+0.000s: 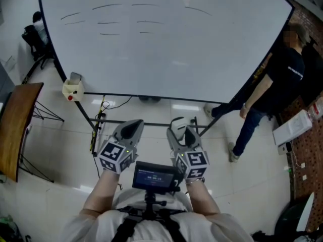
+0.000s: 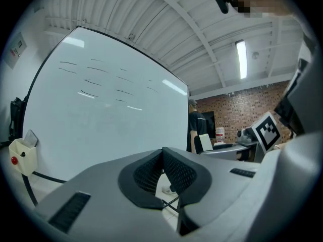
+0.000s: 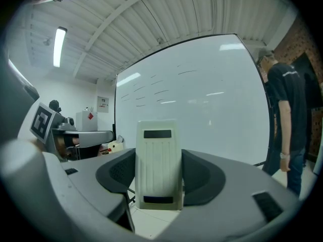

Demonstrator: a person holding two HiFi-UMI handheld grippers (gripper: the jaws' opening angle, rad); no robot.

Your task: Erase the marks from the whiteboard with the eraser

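Note:
A big whiteboard (image 1: 166, 39) on a black stand fills the upper head view, with several short dark marks (image 1: 121, 19) near its top. The same whiteboard (image 2: 101, 115) and whiteboard (image 3: 202, 105) show in both gripper views, some way off. My right gripper (image 1: 177, 130) is shut on a cream plastic eraser (image 3: 158, 164), which stands upright between the jaws; the eraser (image 1: 177, 124) points toward the board. My left gripper (image 1: 129, 130) is shut with nothing in it, its jaws meeting in the left gripper view (image 2: 162, 171). Both hang below the board's lower edge.
A cream box (image 1: 73, 88) with a red button hangs at the board's lower left corner. A person in dark clothes (image 1: 275, 87) stands by the board's right edge. A brown table (image 1: 17, 125) is at the left, black stand legs (image 1: 96, 122) and cables below.

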